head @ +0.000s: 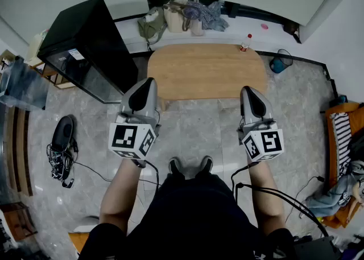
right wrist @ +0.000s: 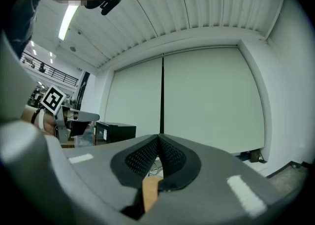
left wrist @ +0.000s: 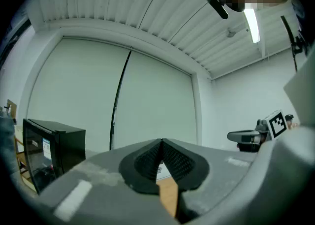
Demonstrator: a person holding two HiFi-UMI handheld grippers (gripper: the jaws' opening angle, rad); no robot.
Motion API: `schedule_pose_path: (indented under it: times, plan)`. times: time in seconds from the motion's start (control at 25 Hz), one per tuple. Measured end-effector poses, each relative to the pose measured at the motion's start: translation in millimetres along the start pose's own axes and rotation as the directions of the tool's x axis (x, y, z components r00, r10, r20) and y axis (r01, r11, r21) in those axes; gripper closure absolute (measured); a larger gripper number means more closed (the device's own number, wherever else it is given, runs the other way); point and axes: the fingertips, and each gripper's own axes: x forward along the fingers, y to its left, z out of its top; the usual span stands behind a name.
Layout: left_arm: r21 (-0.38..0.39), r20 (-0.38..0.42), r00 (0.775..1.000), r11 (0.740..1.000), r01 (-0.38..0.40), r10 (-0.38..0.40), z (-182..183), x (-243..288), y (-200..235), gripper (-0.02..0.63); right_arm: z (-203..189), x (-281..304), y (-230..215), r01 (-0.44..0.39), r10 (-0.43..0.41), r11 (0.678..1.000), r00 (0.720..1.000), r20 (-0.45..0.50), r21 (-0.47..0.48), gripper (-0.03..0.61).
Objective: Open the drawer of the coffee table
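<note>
The oval wooden coffee table (head: 207, 71) stands on the tiled floor ahead of me; no drawer shows from above. My left gripper (head: 149, 82) hangs level above the table's near left edge, its jaws shut with nothing between them. My right gripper (head: 246, 90) is held the same way over the near right edge, also shut and empty. In the left gripper view the black pads (left wrist: 170, 160) meet, with a sliver of wood (left wrist: 169, 195) below. The right gripper view shows its pads (right wrist: 142, 158) closed over a strip of wood (right wrist: 149, 189).
A black cabinet (head: 88, 45) stands left of the table. Bags (head: 182, 17) lie along the far wall, and a small bottle (head: 245, 42) sits at the table's far right corner. Cables and a dark object (head: 61, 139) lie on the floor at left; a chair with clothes (head: 344, 156) at right.
</note>
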Motion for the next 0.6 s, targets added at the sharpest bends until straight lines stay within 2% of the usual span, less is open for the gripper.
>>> schedule_pose_path:
  times: [0.36, 0.6]
  plan:
    - [0.012, -0.033, 0.999, 1.000, -0.021, 0.021, -12.6, 23.7, -29.0, 0.612, -4.3, 0.1, -42.8, -0.037, 0.036, 0.998, 0.999, 0.023, 0.049, 0.577]
    - [0.003, -0.110, 0.988, 0.994, -0.107, 0.107, -49.4, 26.1, -14.0, 0.612, -14.6, 4.0, -79.6, -0.058, 0.057, 0.997, 0.998, 0.020, 0.060, 0.577]
